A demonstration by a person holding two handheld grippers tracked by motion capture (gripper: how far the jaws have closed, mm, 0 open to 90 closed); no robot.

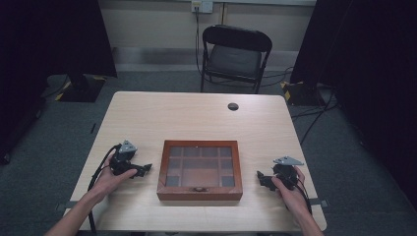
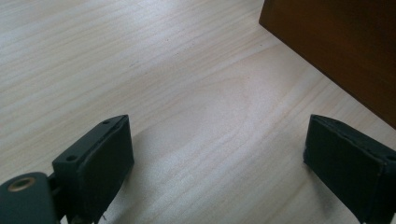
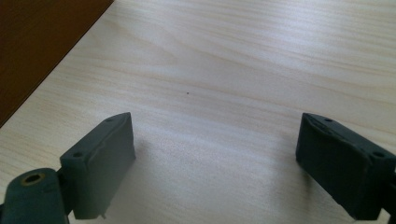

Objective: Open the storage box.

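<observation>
Where the high view looks down on the pale wooden table [image 1: 196, 113], a shallow brown wooden box [image 1: 200, 169] with a glass lid sits near the front edge, midway between the two grippers. Through the lid its dividers show as a grid of small compartments, and a small dark latch sits at the middle of its front wall. The left gripper [image 1: 145, 168] lies low over the table just left of the box, held in the person's left hand [image 1: 112, 178], its tips pointing toward the box's left wall but apart from it. The right gripper [image 1: 259, 175] mirrors it on the other side, held in the right hand [image 1: 290, 189], tips pointing at the box's right wall with bare table between. A small dark round grommet [image 1: 233, 106] marks the table's far side, and a black folding chair [image 1: 235, 56] stands beyond it on grey carpet.

In the left gripper view, the left gripper [image 2: 217, 154] has its two black jaws spread wide with nothing but wood grain between them; the box's brown side [image 2: 345, 46] fills the upper right corner, clear of both jaws.

In the right gripper view, the right gripper [image 3: 215, 156] likewise stands with jaws wide apart over bare table, and the box [image 3: 37, 42] shows at the upper left, not touching.
</observation>
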